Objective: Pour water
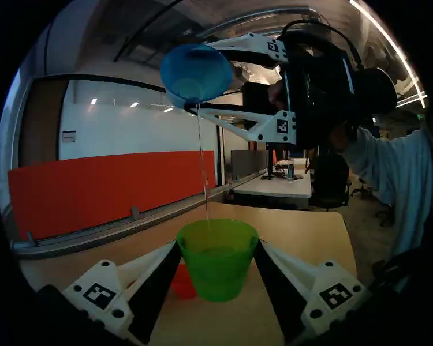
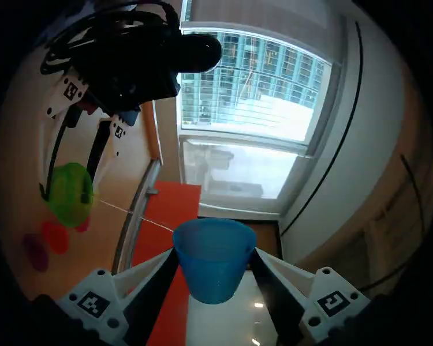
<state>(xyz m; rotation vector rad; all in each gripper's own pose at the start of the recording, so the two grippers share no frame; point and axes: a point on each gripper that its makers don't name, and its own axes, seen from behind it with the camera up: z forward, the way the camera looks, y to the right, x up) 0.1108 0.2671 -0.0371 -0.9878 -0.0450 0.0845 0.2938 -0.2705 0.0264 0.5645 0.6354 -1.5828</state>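
Left gripper (image 1: pixel 216 254) pinches an upright translucent green plastic cup (image 1: pixel 217 271) between both fingers, over the pale wooden table (image 1: pixel 309 230). Right gripper (image 2: pixel 215 259) clamps a tilted blue plastic cup (image 1: pixel 194 72) high above it. A thin stream of water (image 1: pixel 203 167) falls from the blue cup into the green one.

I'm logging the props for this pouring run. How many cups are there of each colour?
blue cup: 1
green cup: 1
red cups: 2, one of them peeking out beside the green cup
purple cup: 1, blurred
Total: 5
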